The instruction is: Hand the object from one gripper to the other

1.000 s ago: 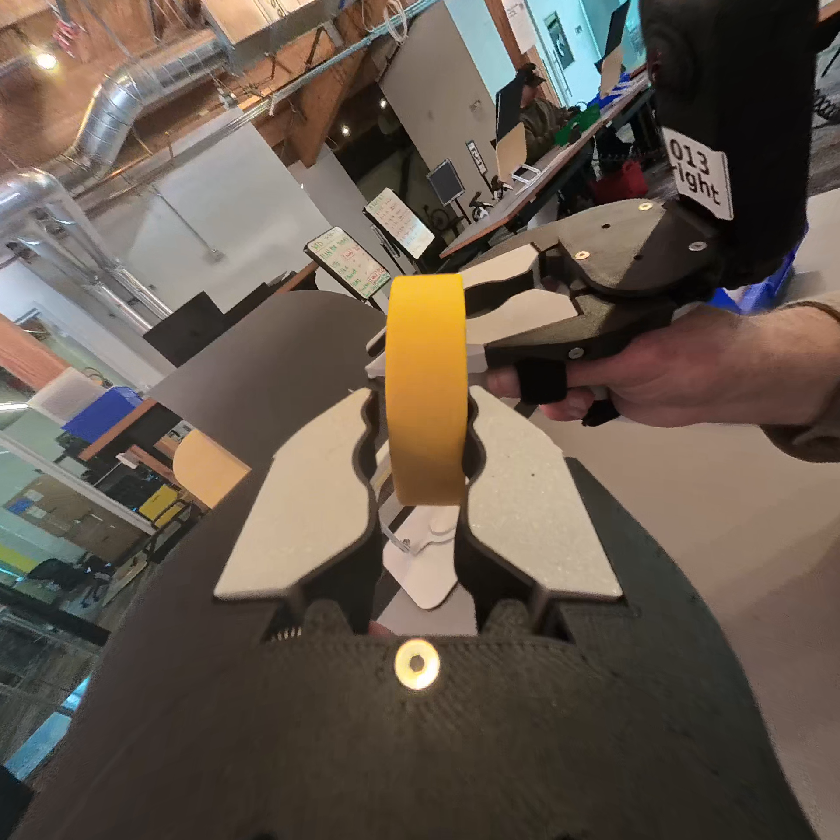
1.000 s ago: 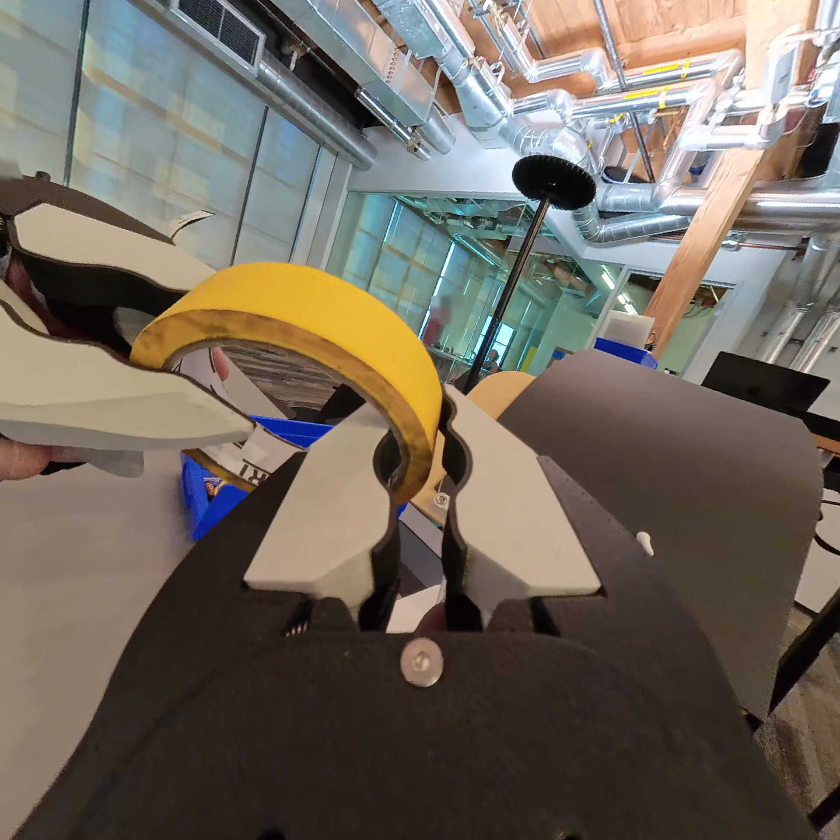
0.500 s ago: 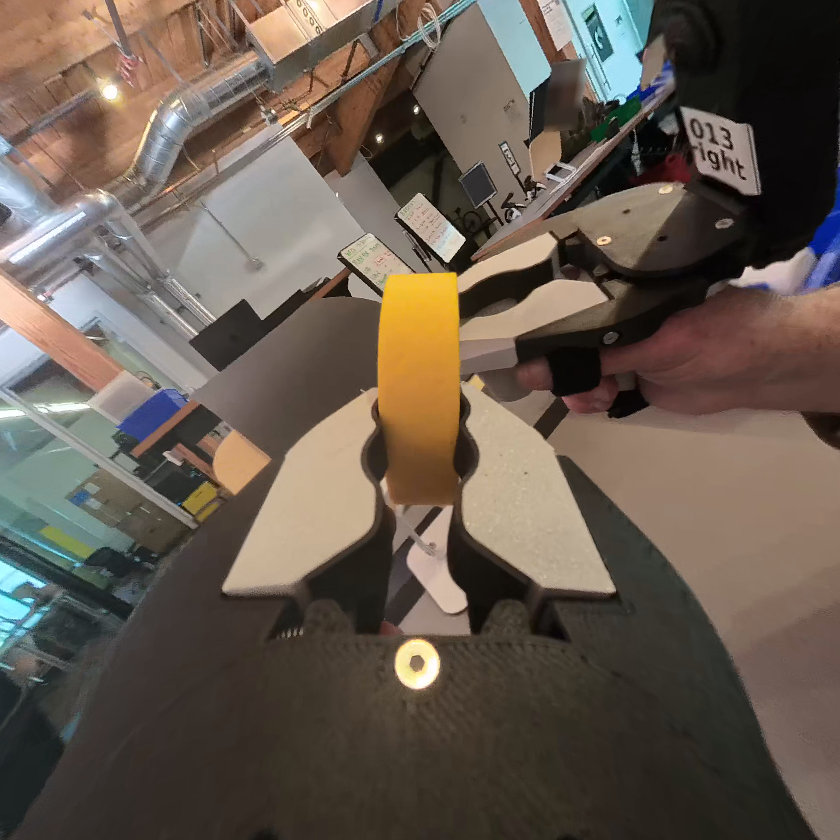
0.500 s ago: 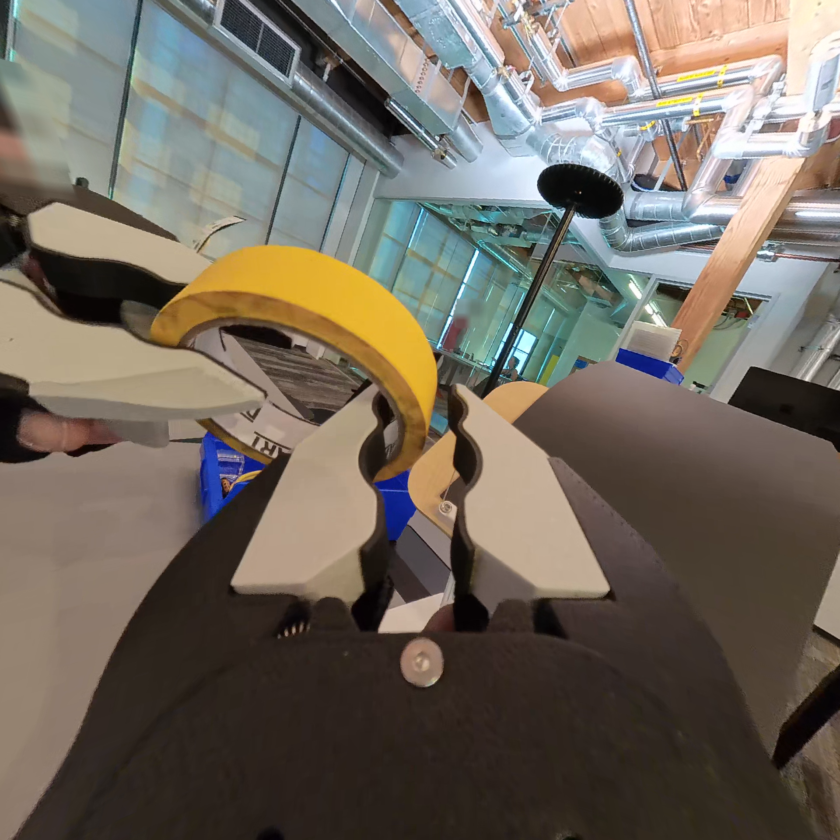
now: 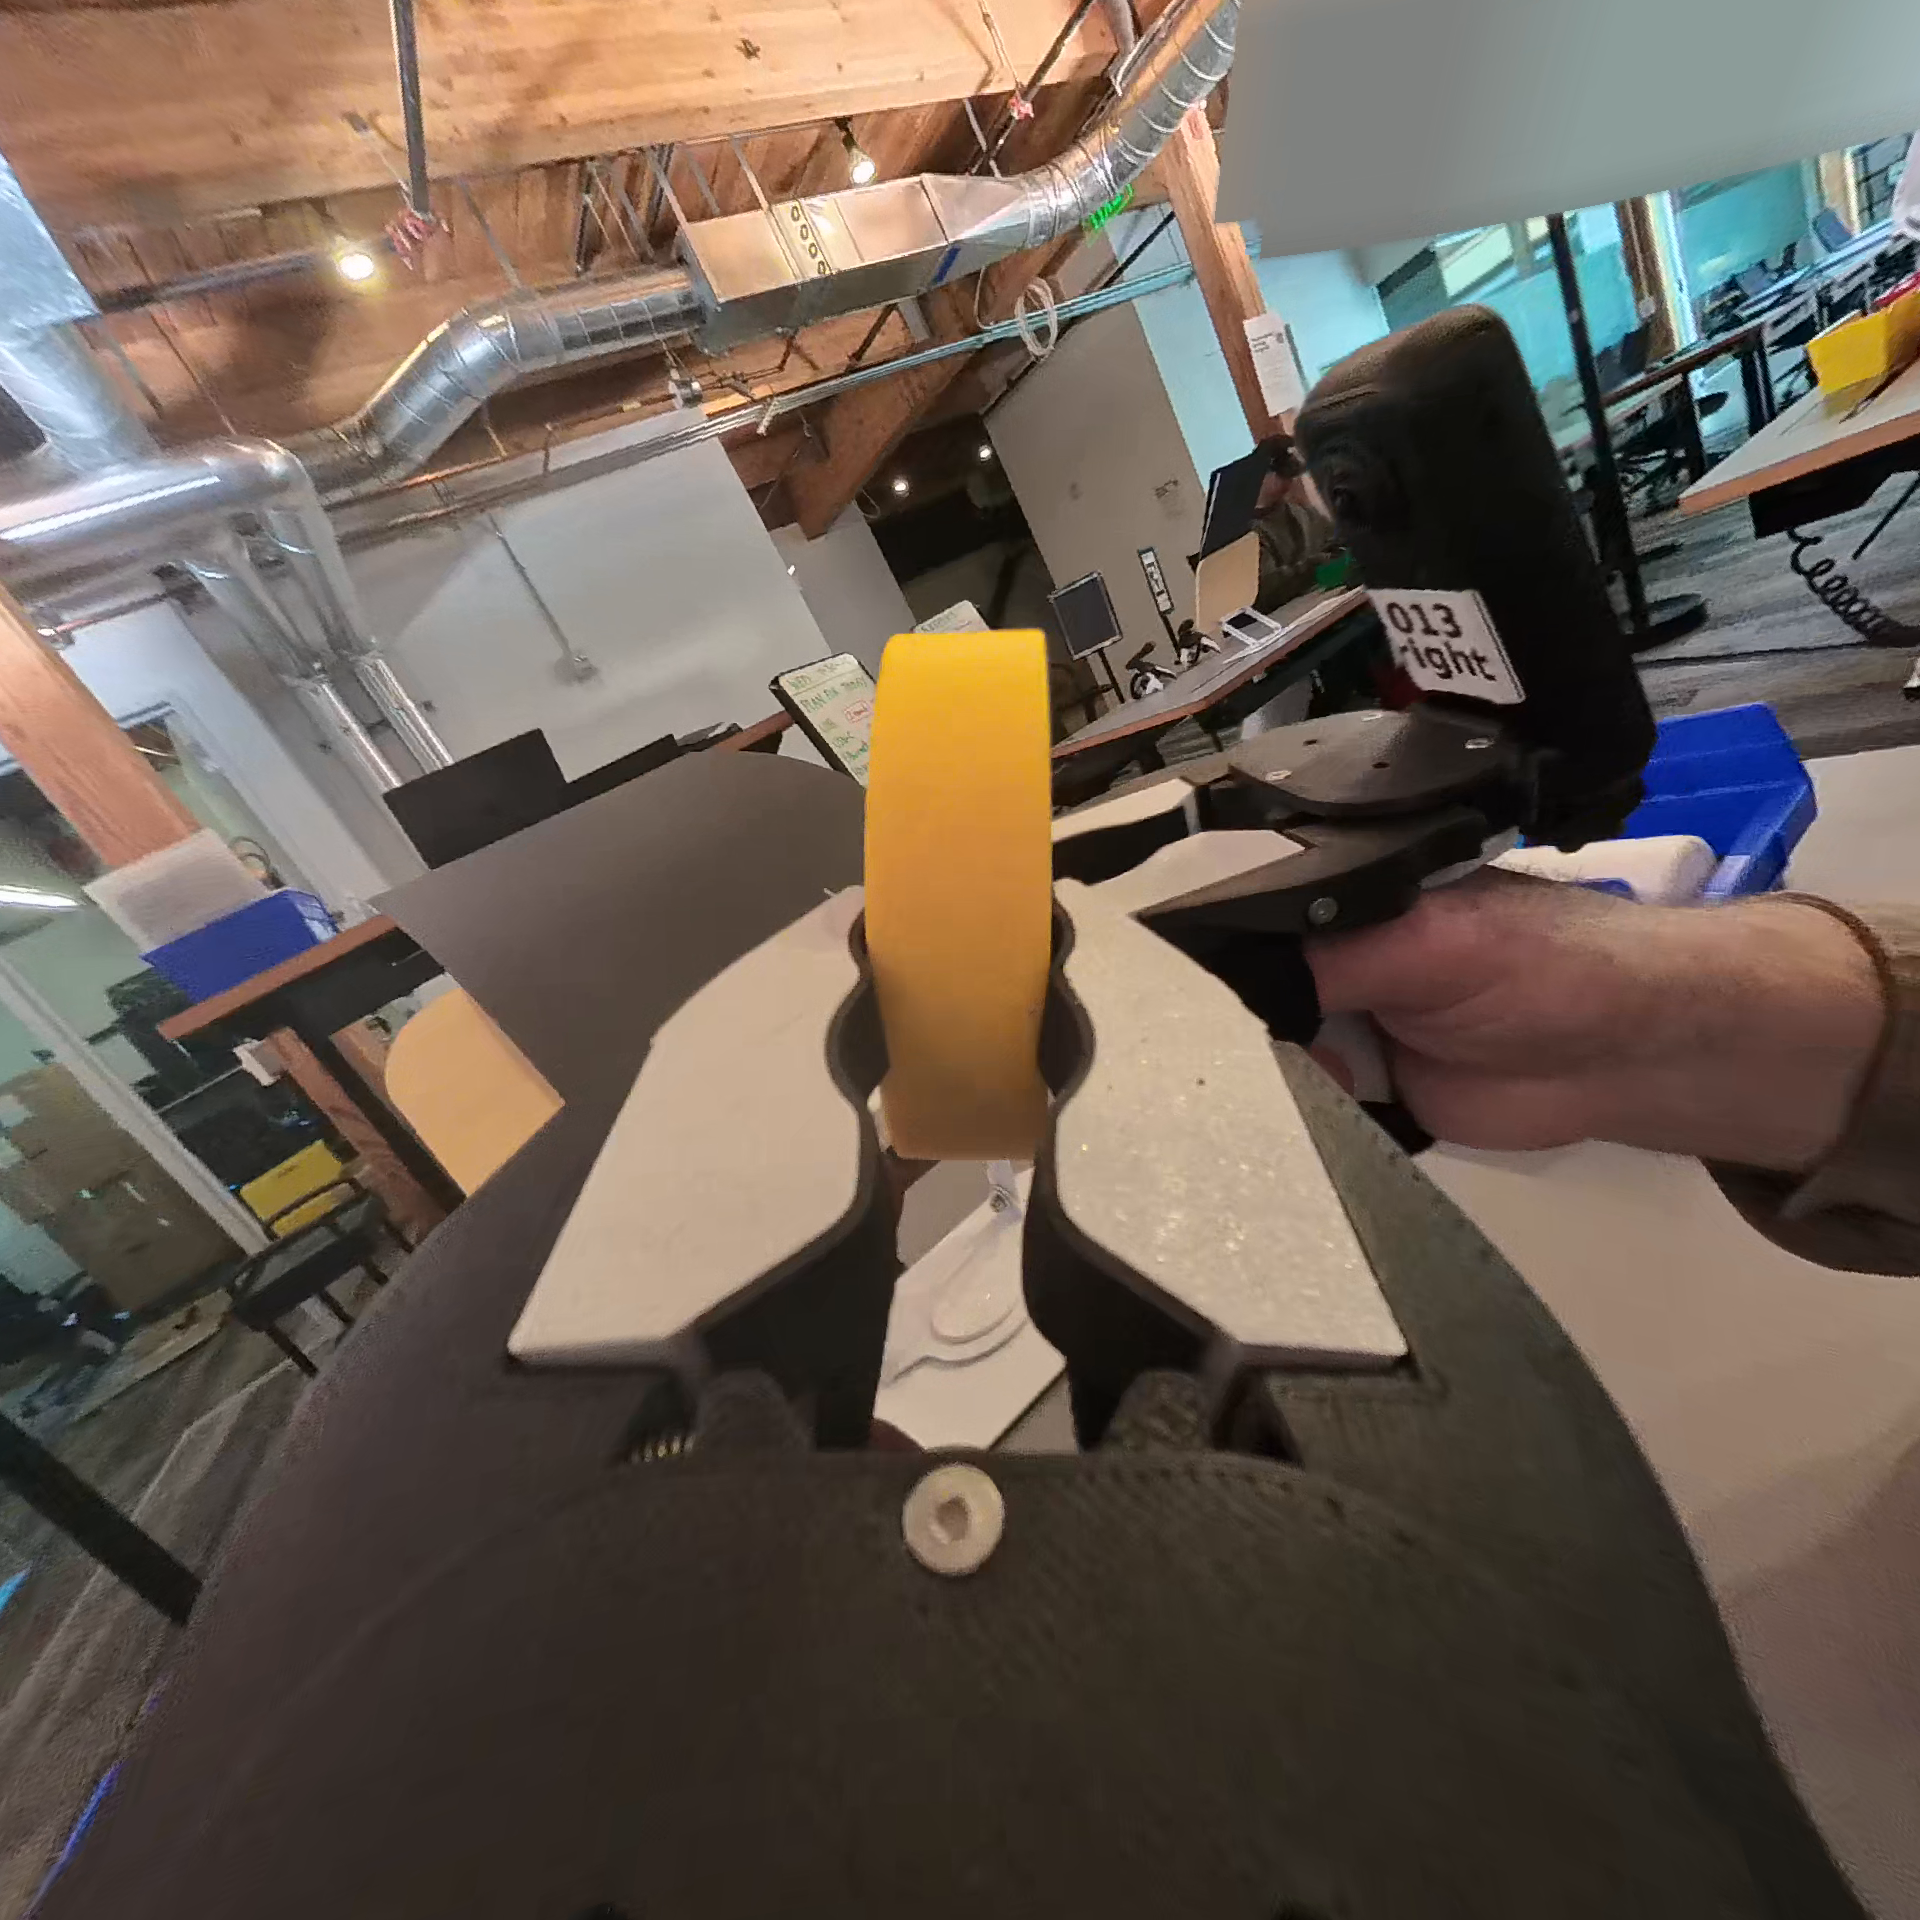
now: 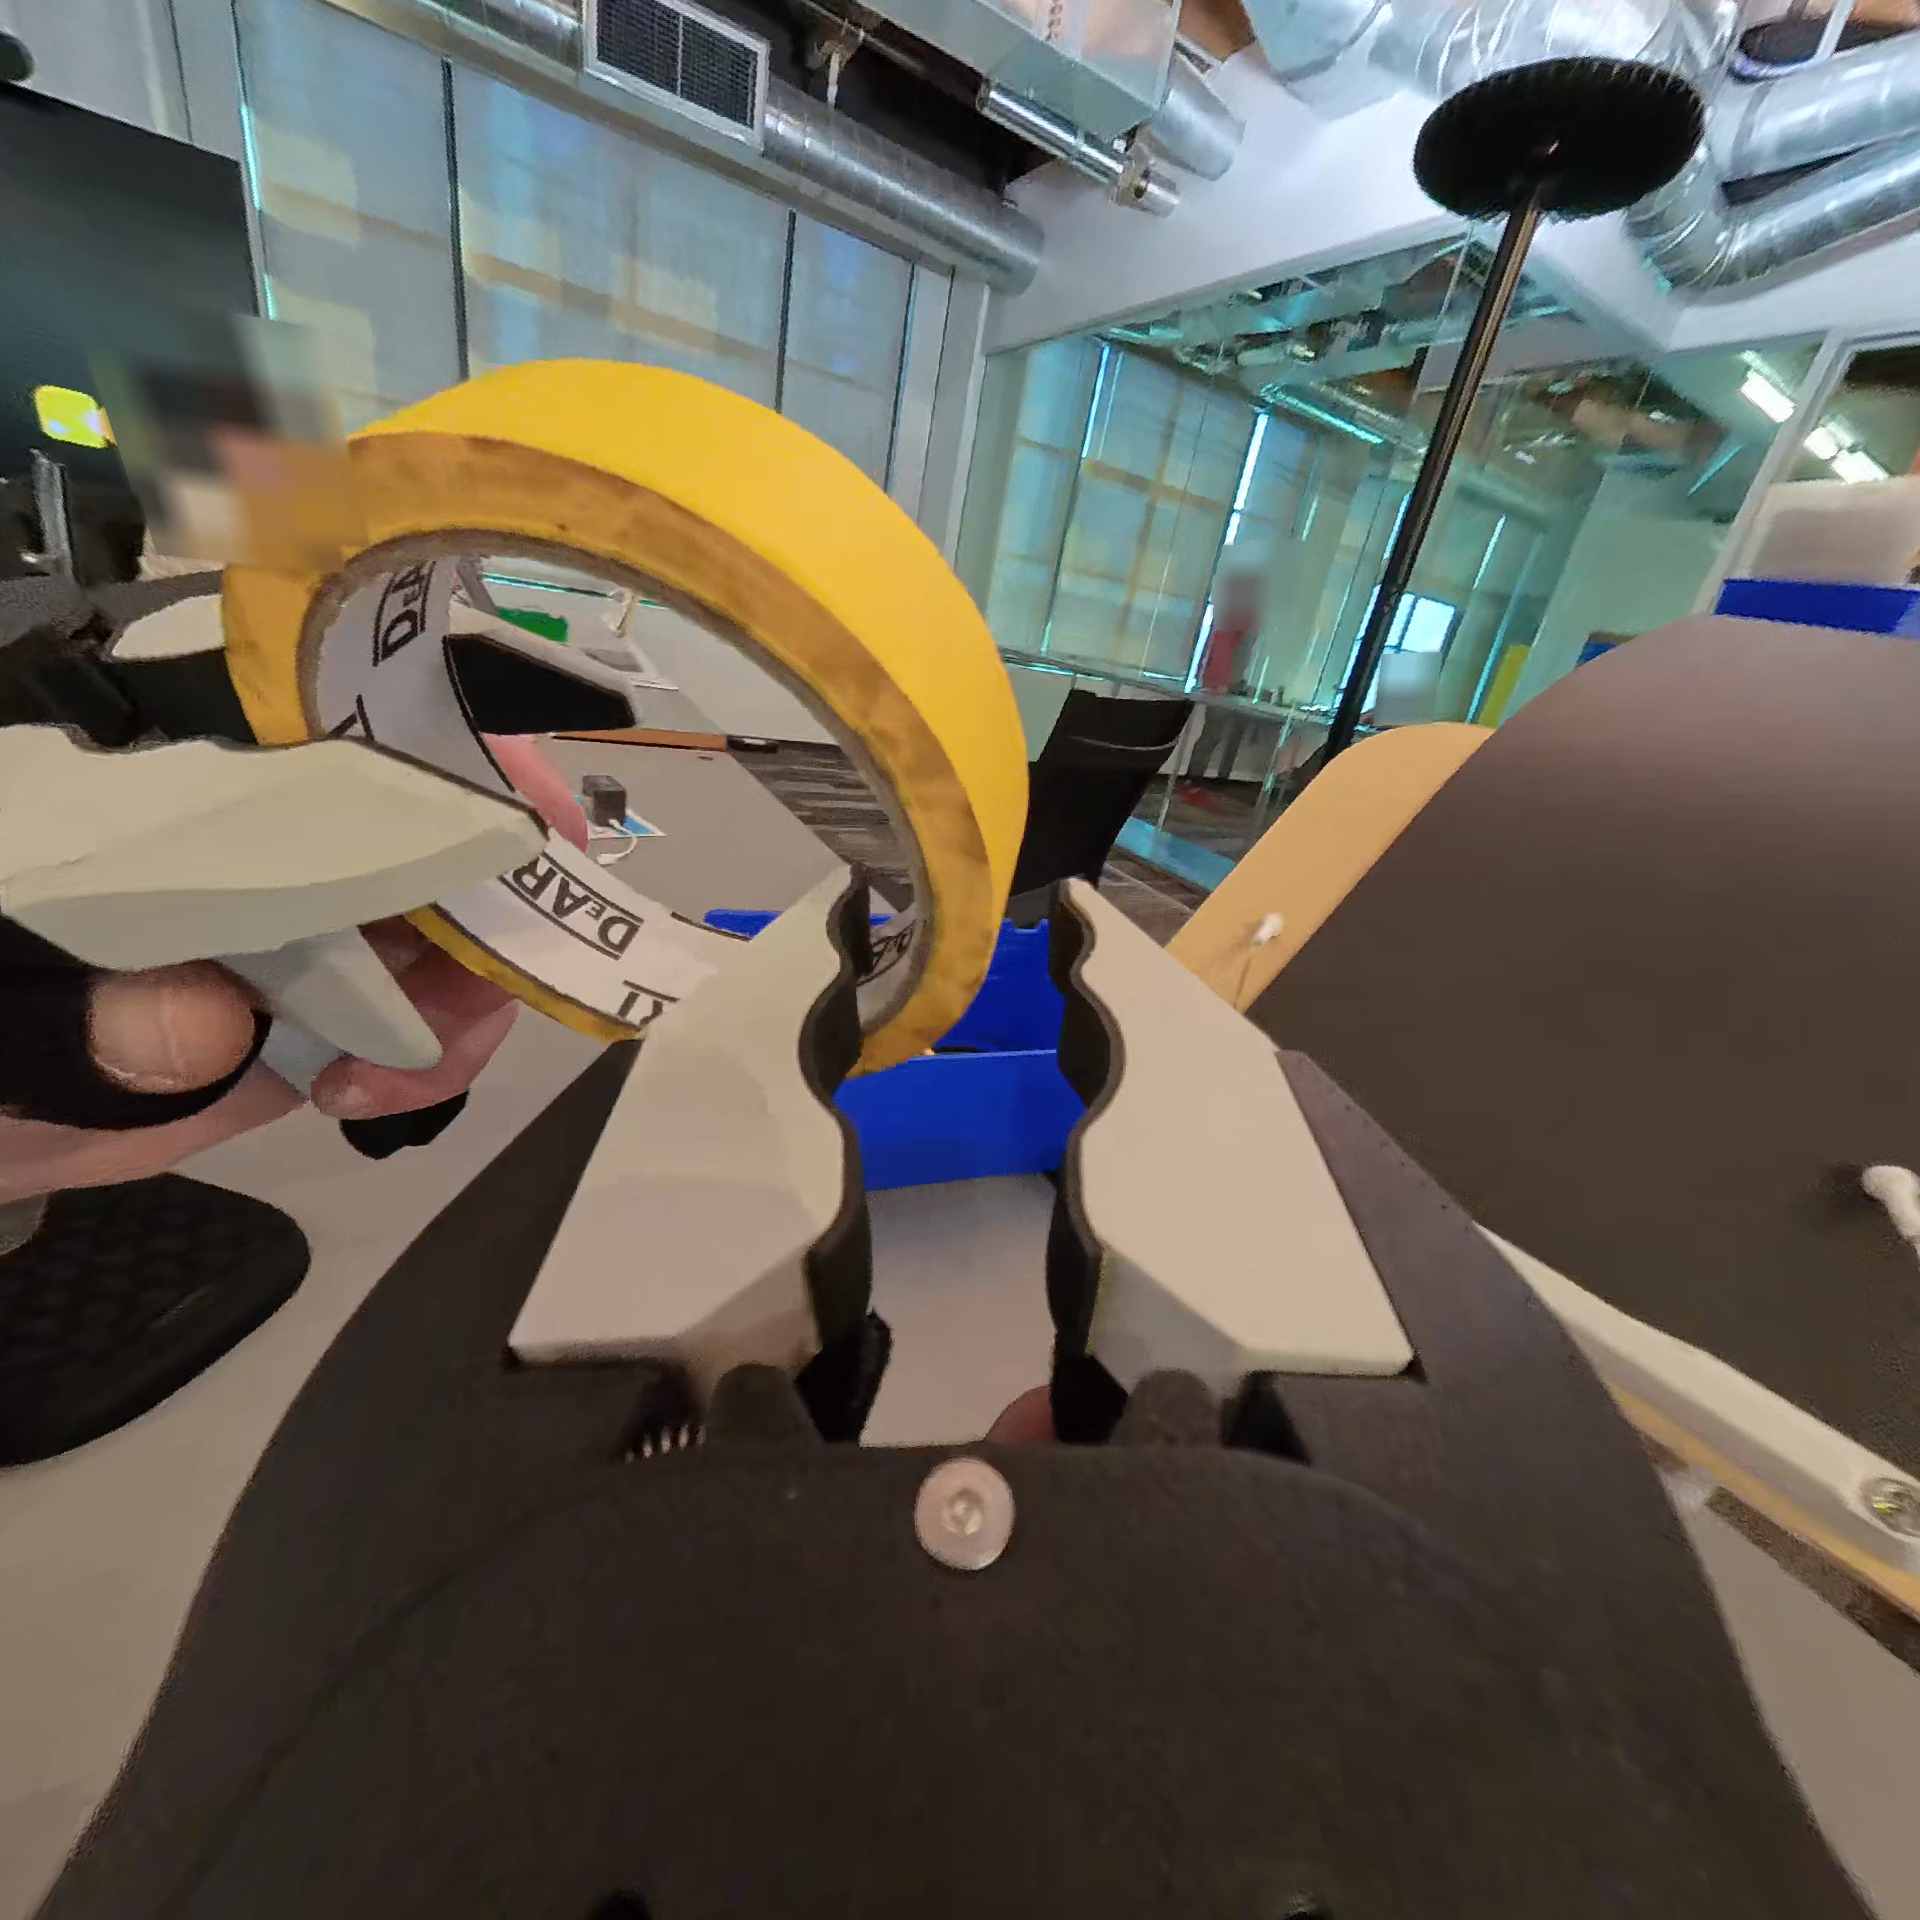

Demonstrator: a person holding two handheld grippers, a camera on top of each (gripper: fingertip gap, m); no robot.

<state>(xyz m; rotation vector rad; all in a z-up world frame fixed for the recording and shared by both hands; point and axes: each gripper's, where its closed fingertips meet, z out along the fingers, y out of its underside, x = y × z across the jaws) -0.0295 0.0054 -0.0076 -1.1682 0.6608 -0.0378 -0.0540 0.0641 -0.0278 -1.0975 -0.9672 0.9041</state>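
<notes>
Where pale tabletop [image 6: 125, 1558] spreads: ceiling ducts [image 5: 540, 343]

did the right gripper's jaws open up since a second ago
Yes. The right gripper, shut on the yellow tape roll earlier, now gapes, its right finger clear of the roll.

The roll of tape [image 5: 958, 873] has a matt yellow papery outer face and a glossy white printed core. The left claw [image 5: 956, 935] carries grainy, faintly sparkling pale pads [image 5: 1195, 1143] on rough, ribbed black plastic, fixed with a shiny metal screw [image 5: 953, 1536]. The worktop [image 6: 125, 1610] looks smooth, matt grey.
</notes>
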